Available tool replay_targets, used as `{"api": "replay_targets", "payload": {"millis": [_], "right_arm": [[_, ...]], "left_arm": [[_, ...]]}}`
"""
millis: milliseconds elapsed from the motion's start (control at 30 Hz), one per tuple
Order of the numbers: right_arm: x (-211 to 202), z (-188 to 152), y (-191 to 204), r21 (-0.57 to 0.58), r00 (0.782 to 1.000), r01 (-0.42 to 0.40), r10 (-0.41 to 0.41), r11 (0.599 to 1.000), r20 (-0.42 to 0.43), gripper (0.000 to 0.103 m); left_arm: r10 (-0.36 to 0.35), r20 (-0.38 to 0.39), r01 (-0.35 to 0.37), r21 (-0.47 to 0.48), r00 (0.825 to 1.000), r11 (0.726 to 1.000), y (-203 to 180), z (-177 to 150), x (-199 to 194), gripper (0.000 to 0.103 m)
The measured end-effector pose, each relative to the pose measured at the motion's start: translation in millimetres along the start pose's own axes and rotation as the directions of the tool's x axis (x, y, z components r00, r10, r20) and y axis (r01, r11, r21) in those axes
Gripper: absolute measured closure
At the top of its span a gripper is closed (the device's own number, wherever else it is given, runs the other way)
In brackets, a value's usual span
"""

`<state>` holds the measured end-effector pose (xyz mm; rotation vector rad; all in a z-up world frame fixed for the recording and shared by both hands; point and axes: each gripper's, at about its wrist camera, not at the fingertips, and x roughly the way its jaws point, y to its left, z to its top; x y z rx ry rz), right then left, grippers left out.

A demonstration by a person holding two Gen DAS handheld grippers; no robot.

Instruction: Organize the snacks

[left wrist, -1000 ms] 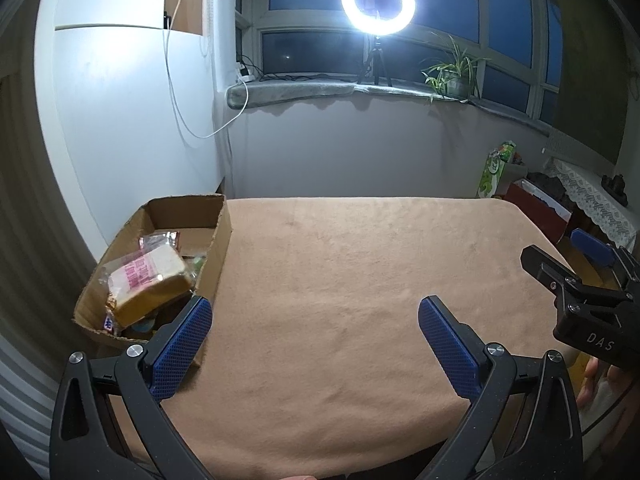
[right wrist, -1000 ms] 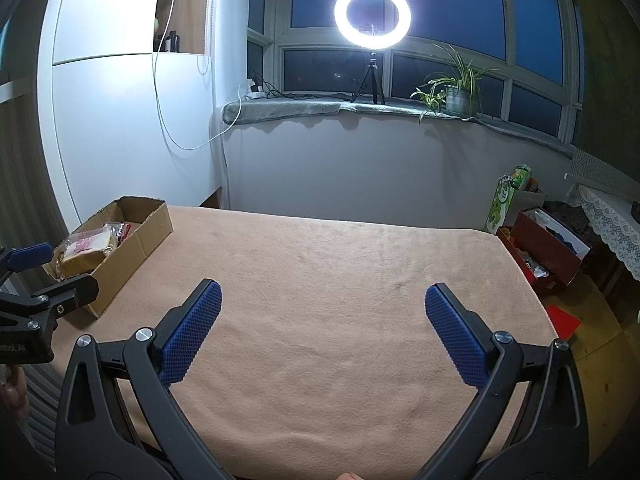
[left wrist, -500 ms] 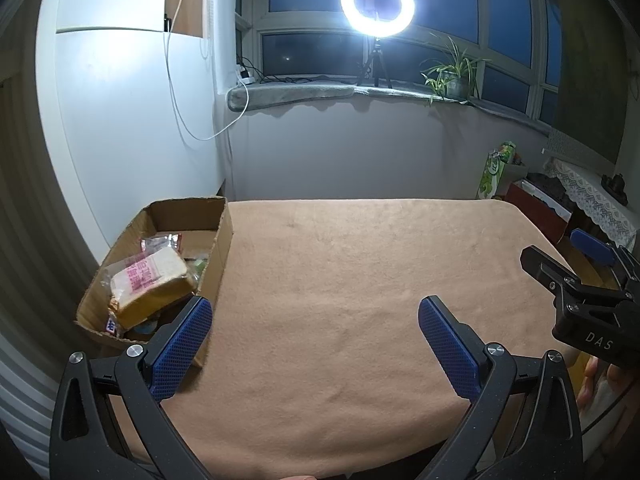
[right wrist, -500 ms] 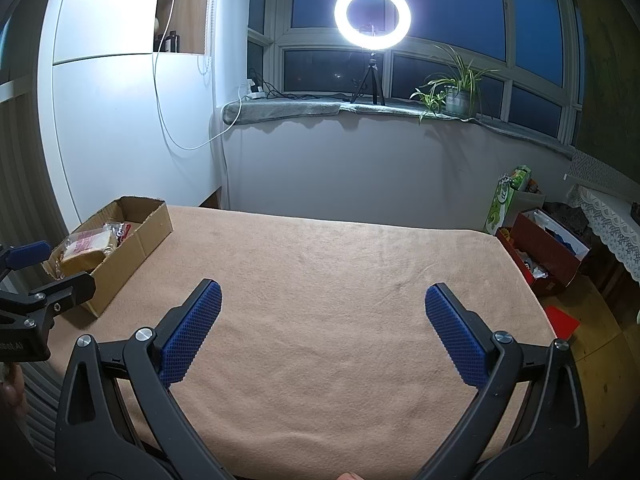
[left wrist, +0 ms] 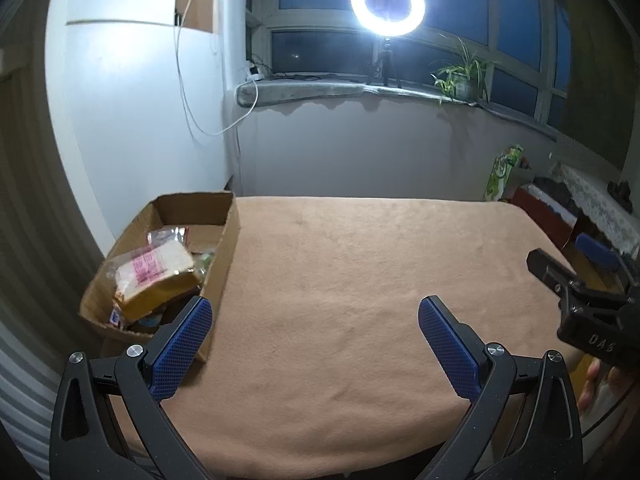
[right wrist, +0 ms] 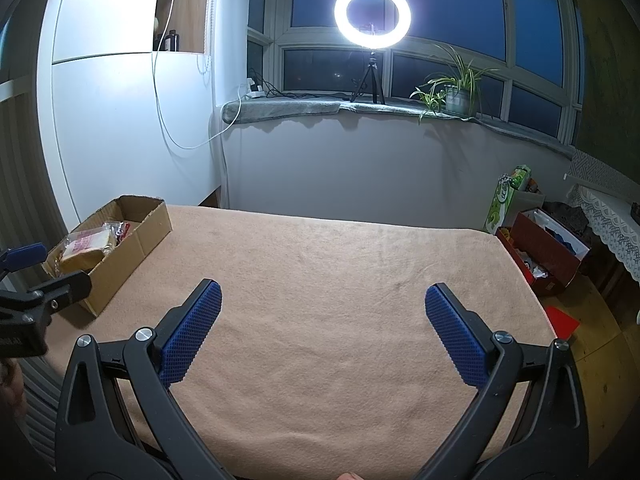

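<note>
Both claws spread, empty | box (left wrist: 224,248) holds the snacks (left wrist: 154,276), at surface's (left wrist: 340,280) left edge | left claw (left wrist: 316,344) just right of box, nearer | right claw (right wrist: 320,332) well apart from box | box long axis runs away from us | we judge left reaches.

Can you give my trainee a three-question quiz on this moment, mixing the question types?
1. True or false: the left gripper holds a snack.
2. Where is the wrapped bread? A) on the blanket B) inside the cardboard box C) on the windowsill
3. Fill in: the right gripper's fingers stand ____ over the bare blanket.

Key: 1 false; 2 B; 3 open
</note>
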<state>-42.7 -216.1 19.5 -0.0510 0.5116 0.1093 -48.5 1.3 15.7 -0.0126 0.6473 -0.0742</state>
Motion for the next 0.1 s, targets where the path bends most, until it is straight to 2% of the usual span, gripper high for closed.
{"api": "replay_targets", "payload": {"millis": [100], "right_arm": [[-0.3, -0.1, -0.8, 0.000, 1.000, -0.001, 0.001, 1.000, -0.001, 0.000]], "left_arm": [[-0.006, 0.020, 0.006, 0.008, 1.000, 1.000, 0.3, 0.8, -3.0, 0.000]]}}
